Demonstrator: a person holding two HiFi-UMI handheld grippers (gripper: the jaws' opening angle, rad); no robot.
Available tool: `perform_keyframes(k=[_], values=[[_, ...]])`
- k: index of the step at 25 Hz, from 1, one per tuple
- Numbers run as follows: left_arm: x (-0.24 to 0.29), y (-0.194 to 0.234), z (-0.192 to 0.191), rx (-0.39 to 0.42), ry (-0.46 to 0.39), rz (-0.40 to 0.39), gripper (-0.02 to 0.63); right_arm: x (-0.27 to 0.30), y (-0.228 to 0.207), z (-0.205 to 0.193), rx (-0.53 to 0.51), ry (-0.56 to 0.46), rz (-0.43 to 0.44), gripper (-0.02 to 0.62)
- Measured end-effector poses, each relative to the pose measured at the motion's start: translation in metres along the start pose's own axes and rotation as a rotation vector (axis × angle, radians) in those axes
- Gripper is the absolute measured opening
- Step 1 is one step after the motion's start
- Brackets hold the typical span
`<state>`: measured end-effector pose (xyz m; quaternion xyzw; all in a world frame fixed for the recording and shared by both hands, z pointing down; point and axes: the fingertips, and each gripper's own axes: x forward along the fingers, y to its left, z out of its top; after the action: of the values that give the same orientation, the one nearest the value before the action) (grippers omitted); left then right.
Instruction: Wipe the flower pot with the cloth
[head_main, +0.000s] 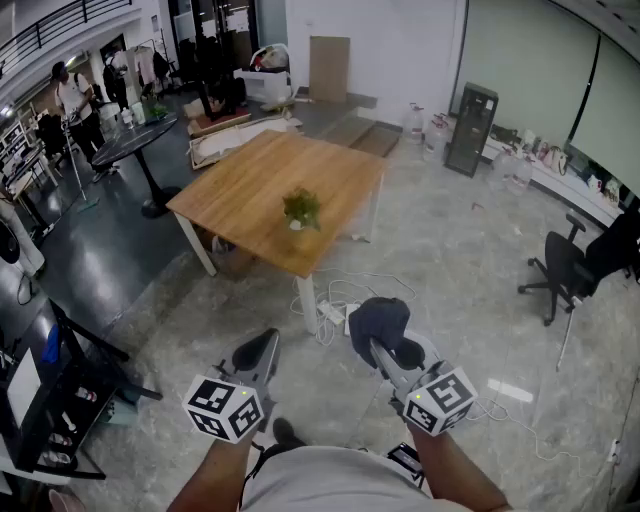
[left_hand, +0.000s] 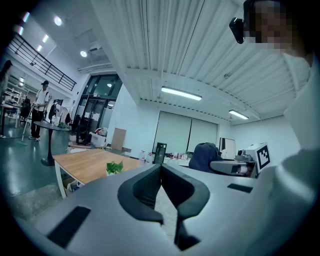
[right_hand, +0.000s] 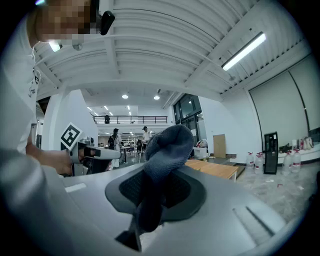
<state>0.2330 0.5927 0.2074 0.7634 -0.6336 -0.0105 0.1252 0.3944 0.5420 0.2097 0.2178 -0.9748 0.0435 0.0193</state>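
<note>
Cloth (right_hand: 170, 145) pinched in right claw (right_hand: 152, 192); flower pot (head_main: 301, 210) well apart.

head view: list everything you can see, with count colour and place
table: one, light wood, middle of the floor
flower pot: one, green plant in it, on the table towards its near edge
cloth: one, dark blue, held in the right gripper
office chair: one, black, right side
round table: one, black, upper left
cables: a tangle, white, on the floor by the table's near corner
left gripper: grey, shut, empty, lower left
right gripper: grey, shut on the cloth, lower centre
</note>
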Motion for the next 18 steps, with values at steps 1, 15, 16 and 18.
perform_keyframes(k=[1, 15, 16, 18], values=[[0.001, 0.000, -0.001, 0.000, 0.001, 0.000, 0.008, 0.001, -0.001, -0.001, 0.005, -0.002, 0.002, 0.064], [0.009, 0.022, -0.002, -0.015, 0.009, 0.005, 0.008, 0.021, -0.006, -0.002, 0.038, -0.004, 0.006, 0.064], [0.010, 0.025, -0.001, -0.017, 0.009, 0.006, 0.008, 0.025, -0.006, -0.002, 0.042, -0.005, 0.008, 0.064], [0.011, 0.036, 0.000, -0.014, 0.011, 0.010, 0.008, 0.035, -0.006, -0.002, 0.051, -0.005, 0.010, 0.064]])
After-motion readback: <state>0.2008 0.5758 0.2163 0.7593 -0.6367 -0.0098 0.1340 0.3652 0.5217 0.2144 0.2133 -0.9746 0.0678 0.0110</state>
